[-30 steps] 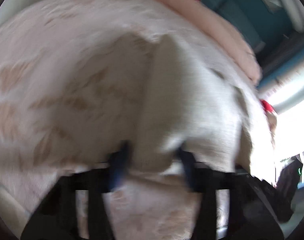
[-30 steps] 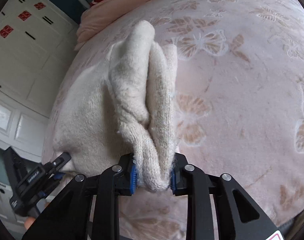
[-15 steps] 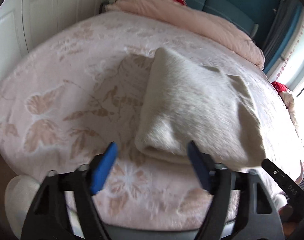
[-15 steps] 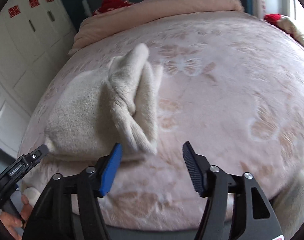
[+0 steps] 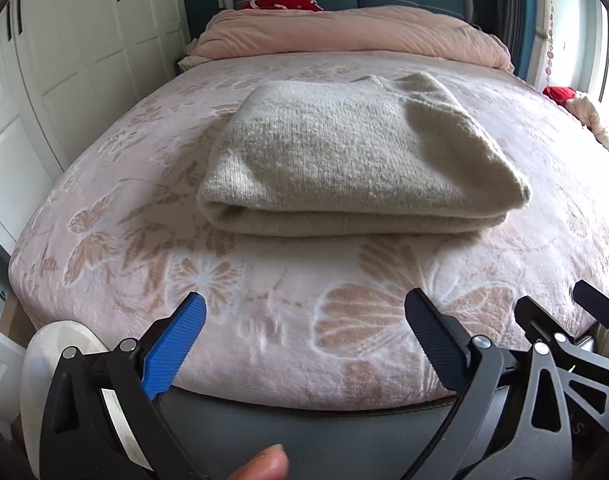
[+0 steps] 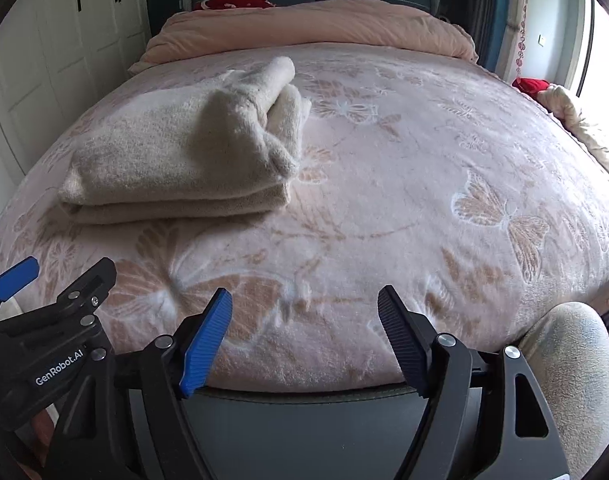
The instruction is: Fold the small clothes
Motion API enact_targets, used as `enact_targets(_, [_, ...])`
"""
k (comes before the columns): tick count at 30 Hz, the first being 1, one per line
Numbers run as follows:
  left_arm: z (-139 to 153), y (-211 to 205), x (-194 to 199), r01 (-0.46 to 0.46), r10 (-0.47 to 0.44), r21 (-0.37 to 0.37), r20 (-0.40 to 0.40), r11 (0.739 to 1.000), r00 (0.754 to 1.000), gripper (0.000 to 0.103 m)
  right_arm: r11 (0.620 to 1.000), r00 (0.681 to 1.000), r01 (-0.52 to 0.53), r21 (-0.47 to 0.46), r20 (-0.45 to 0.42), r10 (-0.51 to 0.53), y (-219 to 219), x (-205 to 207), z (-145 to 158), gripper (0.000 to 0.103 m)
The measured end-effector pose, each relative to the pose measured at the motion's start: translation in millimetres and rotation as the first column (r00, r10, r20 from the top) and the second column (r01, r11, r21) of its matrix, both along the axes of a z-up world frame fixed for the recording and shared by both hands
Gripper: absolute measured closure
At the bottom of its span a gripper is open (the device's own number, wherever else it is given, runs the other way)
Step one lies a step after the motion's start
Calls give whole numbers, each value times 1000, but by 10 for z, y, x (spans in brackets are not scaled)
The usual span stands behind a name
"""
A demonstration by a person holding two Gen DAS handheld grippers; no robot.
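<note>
A bed (image 5: pixel 144 248) under a pink butterfly-patterned blanket (image 6: pixel 444 208) is filling both views, with a rolled peach duvet (image 5: pixel 344 32) lying across its far end. A cream knitted garment (image 5: pixel 344 160) is lying folded on the blanket toward the bed's left side, one sleeve (image 6: pixel 256 120) lying bunched on top at its right edge. The left claw (image 5: pixel 304 330) and the right claw (image 6: pixel 304 326) are both hanging spread wide and empty at the near edge, apart from the garment.

Both wrist cameras look low from the bed's foot toward twelve o'clock, sharing the folded sweater (image 5: pixel 356 160) (image 6: pixel 184 152) and pink blanket (image 5: pixel 104 208) (image 6: pixel 424 184).
</note>
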State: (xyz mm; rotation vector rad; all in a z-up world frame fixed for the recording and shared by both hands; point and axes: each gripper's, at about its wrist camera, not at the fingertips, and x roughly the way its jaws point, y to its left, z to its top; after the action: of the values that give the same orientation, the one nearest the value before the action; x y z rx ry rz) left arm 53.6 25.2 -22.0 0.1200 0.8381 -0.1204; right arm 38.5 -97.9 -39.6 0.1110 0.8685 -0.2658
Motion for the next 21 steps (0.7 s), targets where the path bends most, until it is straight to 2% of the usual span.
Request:
enact_targets(10, [-39, -3, -27, -20, 20, 18, 2, 1000, 1000, 6, 1000, 1000, -8, 2, -4, 8, 48, 3, 25, 28])
enact_targets(15, [-32, 2, -37, -30, 30, 19, 5, 999, 1000, 6, 1000, 999, 24, 21, 31, -24, -4, -19, 90, 26])
enact_targets(21, [-36, -7, -41, -28, 28, 32, 6, 999, 1000, 6, 1000, 1000, 3, 30, 13, -3, 52, -2, 62, 26])
